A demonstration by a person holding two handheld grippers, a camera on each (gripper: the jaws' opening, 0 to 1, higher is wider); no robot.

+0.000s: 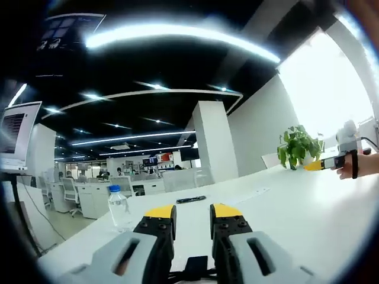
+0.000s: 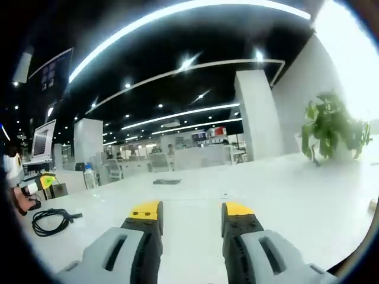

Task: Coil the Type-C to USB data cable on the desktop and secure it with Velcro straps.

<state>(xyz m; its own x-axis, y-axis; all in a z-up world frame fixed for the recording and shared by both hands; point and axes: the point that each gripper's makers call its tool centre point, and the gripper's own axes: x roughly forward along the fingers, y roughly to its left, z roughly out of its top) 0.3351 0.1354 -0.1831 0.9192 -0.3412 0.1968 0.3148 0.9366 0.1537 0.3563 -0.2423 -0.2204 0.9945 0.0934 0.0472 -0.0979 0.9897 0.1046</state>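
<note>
Cable (image 2: 51, 220) first: we see it in the right gripper view as a thin black cord lying in loose, uneven loops on the white desktop (image 2: 296, 189), well off to the left of our right gripper (image 2: 192, 212), with one short end trailing toward the jaws. Its plugs are too small for us to tell apart. In the left gripper view a dark shape with thin black strands (image 1: 192, 269) sits low between the jaws of our left gripper (image 1: 193, 210); we cannot tell for sure whether this is part of the same cable.

Both grippers share one build: grey moulded bodies with slotted openings, black ribbed fingers studded with screws, and bright yellow tips. Each pair of jaws stands spread with bare desktop showing in the gap, pinching nothing.

Beyond the left gripper's jaws lies a small flat dark object (image 1: 190, 199), matte and oblong, on the smooth, faintly glossy desk. To the left of those jaws stands a clear plastic water bottle (image 1: 120, 208) with a blue cap. Far to the right of them a leafy green potted plant (image 1: 299, 147) stands against the bright window, and beside it the other gripper comes in, held by a hand (image 1: 362, 165).

Past the desk we see white square pillars (image 1: 214, 142), curved ceiling light strips, a monitor (image 1: 18, 133) at the far left and rows of office desks.
</note>
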